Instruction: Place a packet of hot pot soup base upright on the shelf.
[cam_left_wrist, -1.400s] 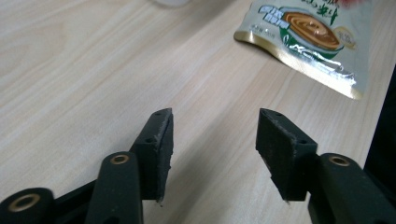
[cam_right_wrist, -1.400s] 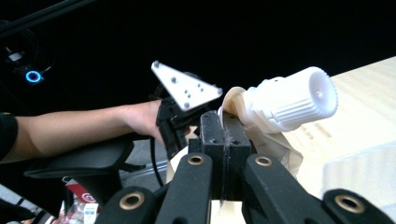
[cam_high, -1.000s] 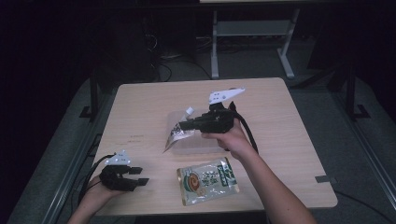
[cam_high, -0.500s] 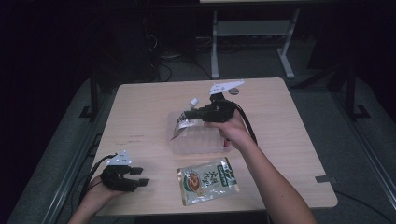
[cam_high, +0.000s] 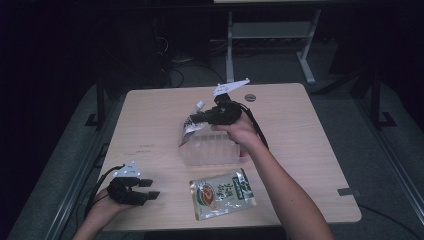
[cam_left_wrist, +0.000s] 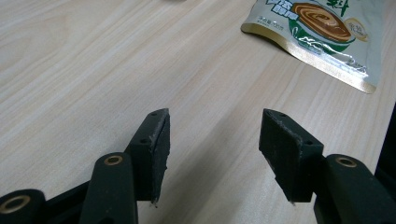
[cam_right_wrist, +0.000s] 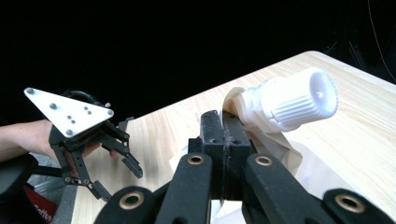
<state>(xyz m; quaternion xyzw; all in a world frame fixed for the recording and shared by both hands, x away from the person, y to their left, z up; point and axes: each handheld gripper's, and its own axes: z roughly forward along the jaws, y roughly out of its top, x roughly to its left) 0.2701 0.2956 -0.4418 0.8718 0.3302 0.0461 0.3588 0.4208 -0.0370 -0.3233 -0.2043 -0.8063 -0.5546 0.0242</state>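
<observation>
My right gripper (cam_high: 196, 119) is shut on the top edge of a silvery spouted pouch (cam_high: 191, 129), which hangs over a clear plastic box (cam_high: 210, 152) at mid-table. In the right gripper view the closed jaws (cam_right_wrist: 223, 126) pinch the pouch just beside its white ribbed screw cap (cam_right_wrist: 292, 100). My left gripper (cam_high: 151, 188) rests low at the table's near left corner, open, with only bare wood between its pads (cam_left_wrist: 159, 140). A green and gold snack pouch (cam_high: 222, 187) lies flat near the front edge, and its corner shows in the left gripper view (cam_left_wrist: 322, 28).
The wooden table (cam_high: 150, 125) has bare room on its left and right sides. A small dark disc (cam_high: 250, 97) sits near the far edge. Dark floor and a metal frame (cam_high: 270, 30) lie beyond the table.
My right gripper has carried the spouted pouch toward the far side of the table, over the clear box. The left gripper has stayed where it was.
</observation>
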